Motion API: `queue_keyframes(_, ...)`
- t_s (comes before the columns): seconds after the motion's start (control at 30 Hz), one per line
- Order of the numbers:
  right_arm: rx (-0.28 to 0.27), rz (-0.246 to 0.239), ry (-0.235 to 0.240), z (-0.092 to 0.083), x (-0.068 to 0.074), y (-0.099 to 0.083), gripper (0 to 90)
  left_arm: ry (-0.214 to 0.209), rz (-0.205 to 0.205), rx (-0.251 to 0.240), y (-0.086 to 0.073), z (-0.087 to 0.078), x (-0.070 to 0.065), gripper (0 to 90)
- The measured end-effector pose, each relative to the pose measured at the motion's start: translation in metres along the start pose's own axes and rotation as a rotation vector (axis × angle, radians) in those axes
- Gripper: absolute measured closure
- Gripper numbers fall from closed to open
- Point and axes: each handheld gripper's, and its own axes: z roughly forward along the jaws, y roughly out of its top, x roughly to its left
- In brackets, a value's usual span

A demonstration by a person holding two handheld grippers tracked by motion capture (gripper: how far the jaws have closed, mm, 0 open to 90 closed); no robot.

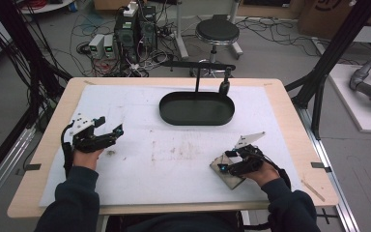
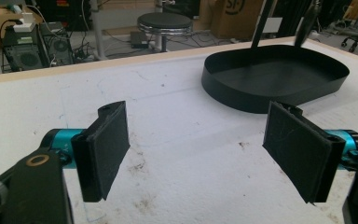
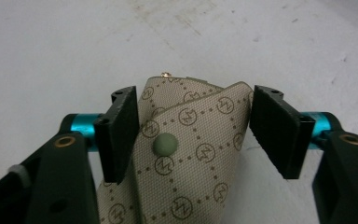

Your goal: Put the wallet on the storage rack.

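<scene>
Early stage. Right claw (image 3: 193, 135) is down over the beige patterned pouch (image 3: 186, 154) at the near-right of the surface (image 1: 174, 154) — jaws either side, left pad touching, right pad w/ a gap, so not pinched yet. Left claw (image 2: 205, 154) spread wide, nothing in it. Black tray (image 1: 196, 108) empty; lift & any transfer left to do, I'd judge.

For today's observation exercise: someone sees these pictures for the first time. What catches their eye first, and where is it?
Most striking is the beige patterned wallet with a round snap, sitting between the jaws of the right tool at the table's near right; one pad touches it, while a gap shows at the other. Next comes the black oval tray, empty, at the far middle of the white mat. The left tool hangs open over bare mat.
</scene>
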Motion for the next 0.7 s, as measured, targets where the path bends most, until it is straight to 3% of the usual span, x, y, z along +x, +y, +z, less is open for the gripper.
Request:
queue_keyframes(0.07,-0.001,-0.011,-0.012,-0.002,-0.001,0.000,41.9,-0.001,0.002,0.001,0.000,0.000,0.000,22.2)
queue_keyframes(0.17,-0.018,-0.032,-0.069,-0.006,-0.003,0.001,47.9,0.000,0.000,-0.001,0.000,0.000,0.000,22.3)
queue_keyframes(0.2,-0.028,-0.052,-0.108,-0.009,-0.006,0.002,52.5,0.001,-0.002,0.000,0.000,0.000,0.000,22.3)
queue_keyframes(0.27,-0.059,-0.065,-0.137,-0.014,-0.007,0.003,77.6,0.002,0.000,0.002,0.000,0.000,0.000,22.3)
queue_keyframes(0.3,-0.059,-0.065,-0.137,-0.014,-0.007,0.003,77.6,0.002,0.002,0.003,0.000,0.000,0.000,22.3)
queue_keyframes(0.33,-0.083,-0.062,-0.236,-0.018,-0.009,0.004,76.7,0.003,0.003,0.005,0.000,0.000,0.000,22.3)
queue_keyframes(0.37,-0.083,-0.062,-0.236,-0.018,-0.009,0.004,76.7,0.003,0.004,0.005,0.000,0.000,0.000,22.3)
queue_keyframes(0.4,-0.099,-0.033,-0.242,-0.019,-0.014,0.003,53.2,0.002,0.005,0.006,0.000,0.000,0.000,22.4)
queue_keyframes(0.43,-0.099,-0.033,-0.242,-0.019,-0.014,0.003,53.2,0.002,0.005,0.006,0.000,0.000,0.000,22.4)
queue_keyframes(0.47,-0.103,-0.005,-0.244,-0.019,-0.017,0.002,45.2,0.003,0.004,0.004,0.000,0.000,0.000,22.4)
queue_keyframes(0.5,-0.102,0.010,-0.225,-0.019,-0.019,0.000,43.7,0.003,0.005,0.004,0.000,0.000,0.000,22.4)
queue_keyframes(0.53,-0.108,-0.009,-0.194,-0.019,-0.020,-0.002,33.5,0.003,0.001,0.004,0.000,0.000,0.000,22.4)
queue_keyframes(0.7,-0.115,-0.047,-0.148,-0.021,-0.017,-0.004,22.5,0.002,-0.001,0.003,0.000,0.001,0.000,22.4)
